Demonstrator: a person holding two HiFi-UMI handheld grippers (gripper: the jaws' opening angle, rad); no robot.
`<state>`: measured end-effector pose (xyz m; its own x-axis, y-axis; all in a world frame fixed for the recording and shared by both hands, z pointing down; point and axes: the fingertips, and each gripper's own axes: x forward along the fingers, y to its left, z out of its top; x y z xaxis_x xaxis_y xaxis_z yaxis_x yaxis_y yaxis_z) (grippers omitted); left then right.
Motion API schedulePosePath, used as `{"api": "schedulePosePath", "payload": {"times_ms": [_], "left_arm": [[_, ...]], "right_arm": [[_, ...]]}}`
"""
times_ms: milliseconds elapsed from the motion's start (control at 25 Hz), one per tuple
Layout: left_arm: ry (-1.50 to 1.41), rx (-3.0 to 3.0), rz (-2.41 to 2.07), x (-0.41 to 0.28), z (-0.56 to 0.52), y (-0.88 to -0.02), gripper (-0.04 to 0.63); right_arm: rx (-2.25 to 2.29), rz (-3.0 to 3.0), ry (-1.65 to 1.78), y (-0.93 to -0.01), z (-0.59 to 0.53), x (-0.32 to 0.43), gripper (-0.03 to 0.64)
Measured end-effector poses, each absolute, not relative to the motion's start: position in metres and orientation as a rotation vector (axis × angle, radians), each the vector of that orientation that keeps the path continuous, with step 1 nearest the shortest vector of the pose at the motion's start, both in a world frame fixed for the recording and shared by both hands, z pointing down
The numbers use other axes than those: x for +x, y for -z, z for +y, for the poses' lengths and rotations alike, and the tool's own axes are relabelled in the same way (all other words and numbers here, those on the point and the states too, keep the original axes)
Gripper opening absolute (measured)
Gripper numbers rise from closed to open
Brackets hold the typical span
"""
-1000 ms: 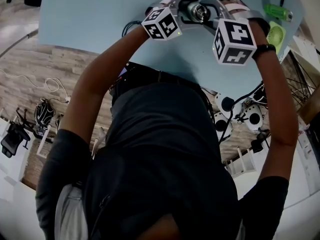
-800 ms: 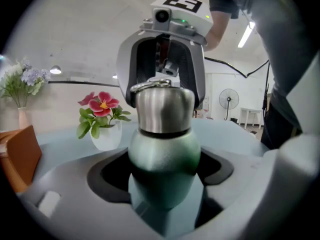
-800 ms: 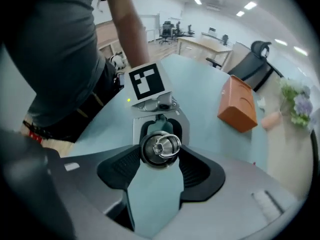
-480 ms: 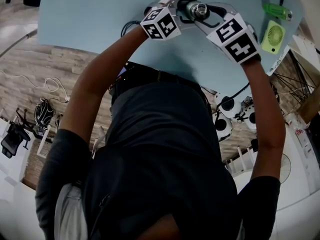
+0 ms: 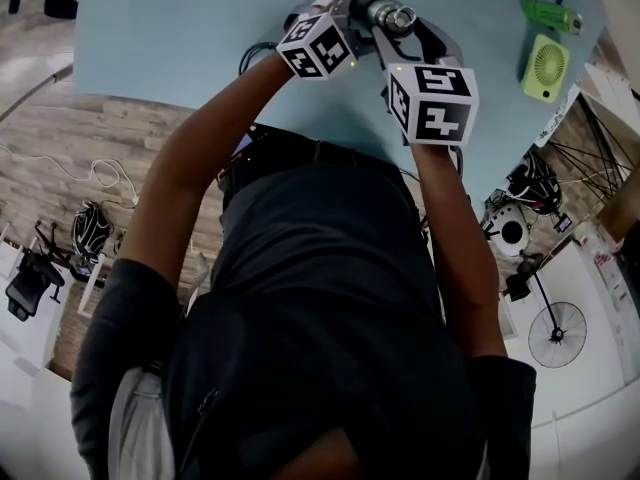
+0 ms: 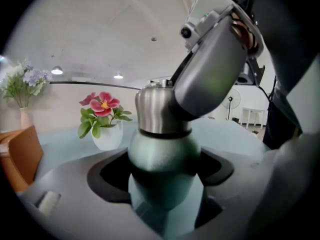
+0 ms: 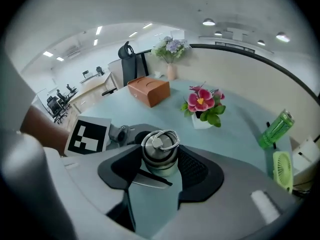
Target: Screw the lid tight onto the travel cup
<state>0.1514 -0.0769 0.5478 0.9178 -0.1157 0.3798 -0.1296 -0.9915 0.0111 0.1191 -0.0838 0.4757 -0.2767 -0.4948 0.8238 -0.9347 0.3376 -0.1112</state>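
L gripper (image 5: 362, 10): jaws clamped on the travel cup (image 6: 162, 156), round its green lower body. Cup fills the gap and both pads press on it.

R gripper (image 7: 159, 173): jaws closed on the lid (image 7: 160, 149), the steel top w/ a ring handle. I see pads tight against it on both sides. In the left gripper view the R gripper comes in from upper right and covers one side of the steel part.

Cup sits between the two grippers, over the far edge of the pale blue table (image 5: 180, 28), in front of the person. Lid is on the cup, w/ a dark seam where steel meets green. Can't tell if the base rests on the tabletop.

Also on the table:
- potted pink flowers (image 7: 202, 106) just behind the cup
- brown box (image 7: 149, 90) further back
- vase of pale flowers (image 7: 171, 54) behind the box
- green bottle (image 7: 275, 129) and small green fan (image 7: 282, 170) off to the right
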Motion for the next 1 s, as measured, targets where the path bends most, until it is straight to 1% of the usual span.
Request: {"api": "schedulePosePath", "payload": {"times_ms": [200, 360, 480, 800, 880, 1000], "left_arm": [[-0.598, 3.041, -0.193, 0.151, -0.077, -0.548, 0.428], [-0.598, 3.042, -0.189, 0.152, -0.077, -0.548, 0.428], [-0.596, 3.043, -0.184, 0.152, -0.077, -0.549, 0.428], [-0.6, 3.044, -0.179, 0.154, -0.077, -0.548, 0.428], [-0.6, 3.045, -0.179, 0.154, -0.077, -0.548, 0.428], [-0.6, 3.046, -0.179, 0.154, -0.077, -0.547, 0.428]], "right_arm": [[1.247, -1.904, -0.799, -0.476, -0.084, 0.119, 0.225], [1.089, -1.901, -0.726, -0.472, -0.083, 0.119, 0.229], [0.893, -1.934, -0.52, -0.458, -0.087, 0.117, 0.265], [0.008, -1.862, 0.24, -0.467, -0.071, 0.099, 0.268], [-0.142, -1.812, 0.338, -0.472, -0.068, 0.098, 0.268], [-0.273, -1.765, 0.385, -0.478, -0.065, 0.1, 0.265]]}}
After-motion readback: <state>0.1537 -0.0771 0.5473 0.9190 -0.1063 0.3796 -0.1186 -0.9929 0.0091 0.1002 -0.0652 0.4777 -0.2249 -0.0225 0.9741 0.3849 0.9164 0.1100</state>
